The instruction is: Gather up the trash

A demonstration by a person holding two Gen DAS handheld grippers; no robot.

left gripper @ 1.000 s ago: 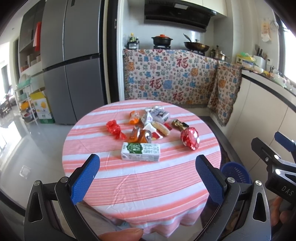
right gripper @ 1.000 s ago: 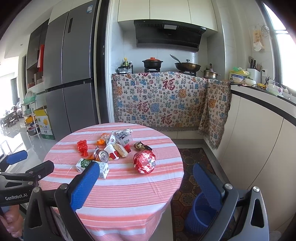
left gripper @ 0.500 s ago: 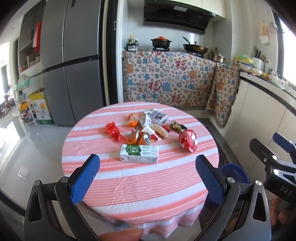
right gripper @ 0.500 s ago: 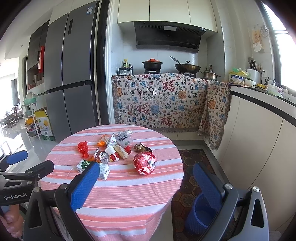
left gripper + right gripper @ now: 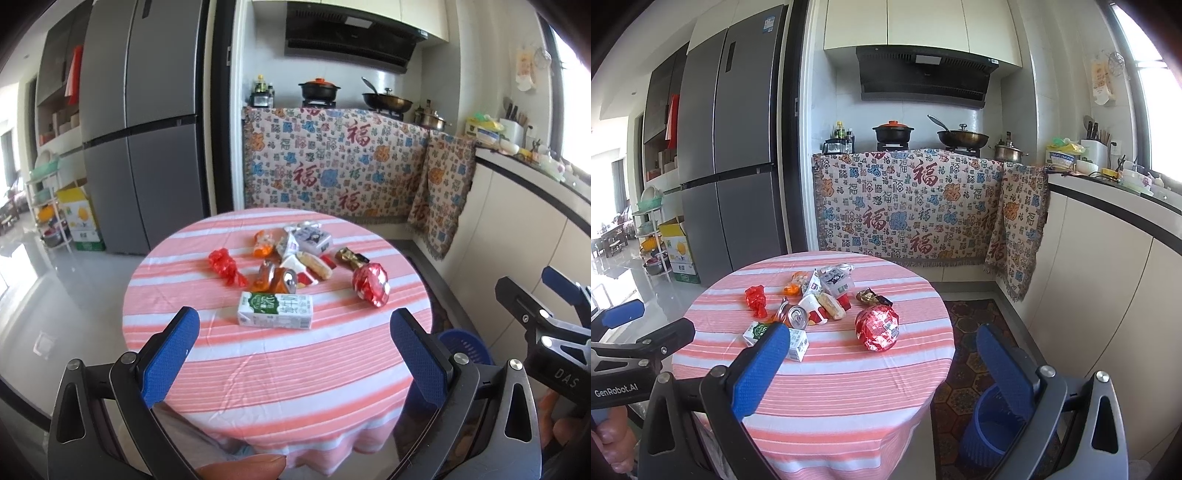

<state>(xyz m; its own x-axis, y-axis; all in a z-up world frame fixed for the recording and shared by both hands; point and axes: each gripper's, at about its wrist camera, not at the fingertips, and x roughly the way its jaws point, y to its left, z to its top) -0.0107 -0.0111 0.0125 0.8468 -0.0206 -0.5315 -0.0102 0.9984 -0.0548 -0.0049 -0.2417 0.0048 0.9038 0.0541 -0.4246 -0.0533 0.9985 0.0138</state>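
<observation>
Both my claws, left claw (image 5: 295, 354) and right claw (image 5: 882, 365), released, empty. Milk carton (image 5: 275, 310) on desk (image 5: 295, 387): light, stiff; I'd pinch across narrow sides. Foil wrapper (image 5: 371, 283) crushable.

Pink-and-white striped tablecloth (image 5: 280, 362), green-and-white carton (image 5: 275, 310), shiny red wrapper (image 5: 371, 285), blue basket (image 5: 988, 424).
</observation>
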